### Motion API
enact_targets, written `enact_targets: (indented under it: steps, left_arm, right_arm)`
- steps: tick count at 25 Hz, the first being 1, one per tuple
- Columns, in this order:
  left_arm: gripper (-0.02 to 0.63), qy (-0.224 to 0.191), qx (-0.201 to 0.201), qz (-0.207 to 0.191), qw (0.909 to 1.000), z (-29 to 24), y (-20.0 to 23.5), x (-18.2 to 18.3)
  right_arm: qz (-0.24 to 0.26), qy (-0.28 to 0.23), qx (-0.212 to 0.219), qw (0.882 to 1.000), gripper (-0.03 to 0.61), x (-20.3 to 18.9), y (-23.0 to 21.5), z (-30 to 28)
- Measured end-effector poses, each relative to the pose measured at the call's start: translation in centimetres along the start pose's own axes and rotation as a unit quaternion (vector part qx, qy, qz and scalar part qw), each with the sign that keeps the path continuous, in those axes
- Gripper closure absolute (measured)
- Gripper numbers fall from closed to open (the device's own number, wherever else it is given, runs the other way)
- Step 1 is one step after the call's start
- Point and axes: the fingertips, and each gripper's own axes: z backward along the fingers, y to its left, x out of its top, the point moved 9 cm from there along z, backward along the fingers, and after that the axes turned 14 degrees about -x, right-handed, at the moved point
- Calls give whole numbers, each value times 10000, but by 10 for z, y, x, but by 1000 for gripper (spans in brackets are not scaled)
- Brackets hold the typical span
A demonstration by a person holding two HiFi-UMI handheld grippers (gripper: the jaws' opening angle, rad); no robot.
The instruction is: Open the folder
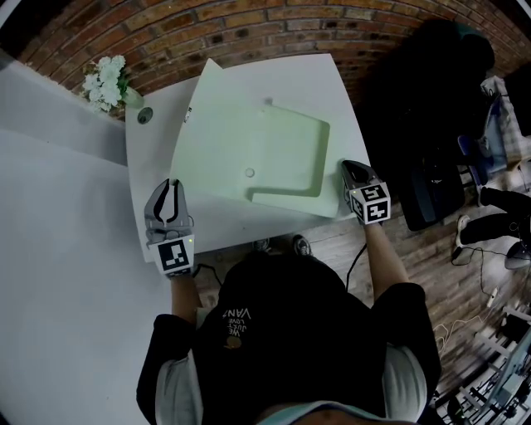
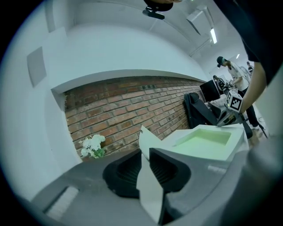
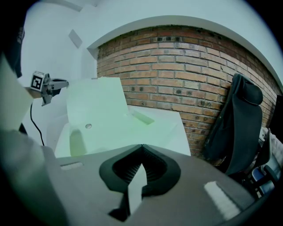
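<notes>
Folder [image 1: 224, 141] spread open on the table [image 1: 155, 153]: with its right edge pinched by the closed right gripper [image 1: 347, 168], the cover corner between the parted jaws of the left gripper [image 1: 170, 189] is best released fully before withdrawal, lest it be dragged.

You have 1 pale green folder [image 1: 249, 149] on 1 white surface [image 1: 323, 91]. You hold 2 grippers in your hands, 1 left gripper [image 1: 169, 192] and 1 right gripper [image 1: 348, 168], each with 2 fingers [image 2: 128, 170]. Also logged: 1 bunch of white flowers [image 1: 105, 81], 1 small round grey object [image 1: 145, 114] beside it, 1 black chair [image 3: 234, 123], 1 brick wall [image 1: 249, 25].
</notes>
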Motion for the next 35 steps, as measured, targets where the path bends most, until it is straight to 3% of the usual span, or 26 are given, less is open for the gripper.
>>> enact_targets:
  steps: [5, 22, 28, 35]
  left_arm:
    - [551, 131, -16, -79, 9999, 0, 9, -18]
    - [543, 492, -24, 477, 9976, -7, 33, -59]
    - [538, 610, -49, 971, 9934, -11, 42, -77]
    - [529, 830, -61, 1074, 9907, -19, 48, -94]
  right_arm:
    - [-32, -1, -30, 10000, 580, 0, 1, 1]
    - [-115, 21, -203, 9997, 578, -2, 2, 0]
    - [-166, -12, -251, 9995, 580, -1, 3, 1]
    - [-162, -31, -279, 9995, 580, -1, 3, 1]
